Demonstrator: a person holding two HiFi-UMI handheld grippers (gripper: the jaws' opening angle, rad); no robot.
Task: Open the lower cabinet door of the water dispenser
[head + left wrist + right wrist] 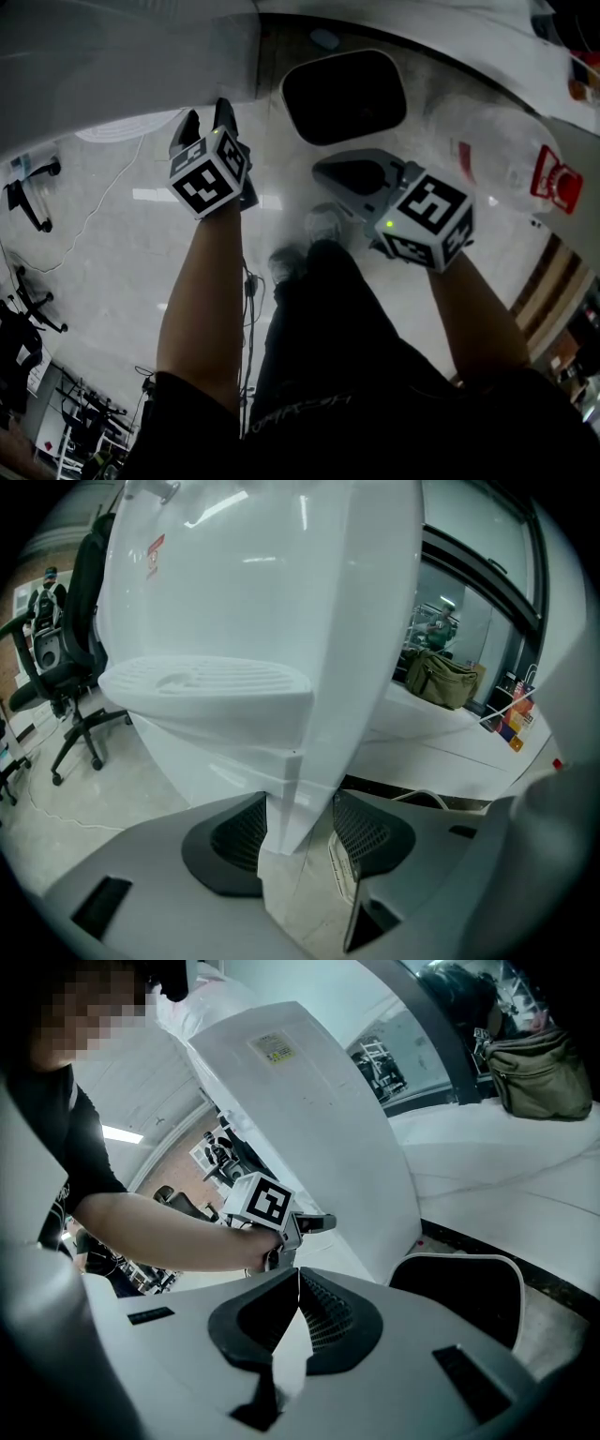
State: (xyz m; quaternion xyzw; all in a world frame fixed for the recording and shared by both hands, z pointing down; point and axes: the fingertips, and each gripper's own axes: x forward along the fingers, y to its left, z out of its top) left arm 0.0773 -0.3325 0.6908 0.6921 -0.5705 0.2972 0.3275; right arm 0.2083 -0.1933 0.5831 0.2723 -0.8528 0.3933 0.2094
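Door (281, 803) edge, below tray (206, 679) at dispenser (253, 583) front corner, sits between left gripper (298, 829) jaws: set wide, pads seemingly touching both faces. Best: clamp firmly, pull outward along hinge arc, no twisting. Right gripper (296, 1283) jaws together, empty, held off.
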